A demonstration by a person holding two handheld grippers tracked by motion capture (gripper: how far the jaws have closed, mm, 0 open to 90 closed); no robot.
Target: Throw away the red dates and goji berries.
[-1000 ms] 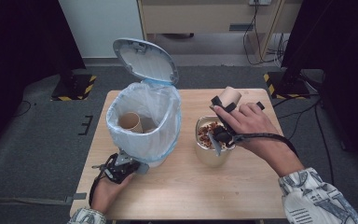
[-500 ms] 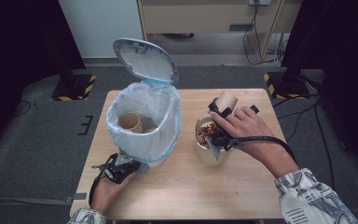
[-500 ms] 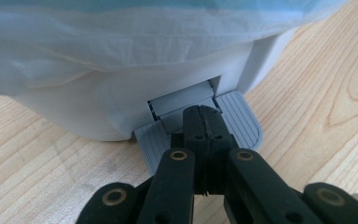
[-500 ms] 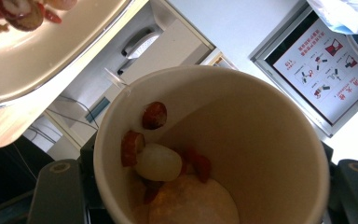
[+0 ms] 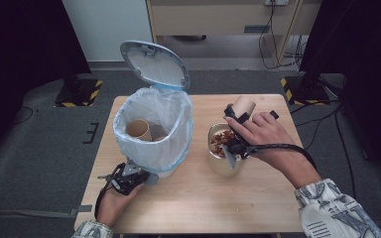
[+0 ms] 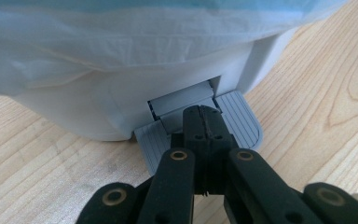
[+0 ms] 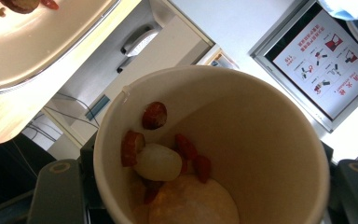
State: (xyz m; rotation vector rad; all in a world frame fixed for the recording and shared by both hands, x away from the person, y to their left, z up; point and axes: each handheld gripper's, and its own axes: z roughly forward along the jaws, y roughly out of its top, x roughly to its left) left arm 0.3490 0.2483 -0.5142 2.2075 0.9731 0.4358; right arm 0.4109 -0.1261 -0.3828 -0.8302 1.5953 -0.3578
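Nearest the person, the left gripper (image 5: 138,174), jaws pressed together on nothing, rests on the grey foot pedal (image 6: 242,122) of the white pedal bin (image 5: 154,130) on the table (image 5: 198,208); the bin's lid (image 5: 154,64) stands raised. Inside its liner lies a paper cup (image 5: 139,130). Farther right, the right gripper (image 5: 238,130) clamps a second paper cup (image 7: 261,154), tilted over the metal bowl (image 5: 221,161); red and pale food scraps (image 7: 161,156) cling to the cup's inner wall. The bowl holds more scraps (image 5: 222,139).
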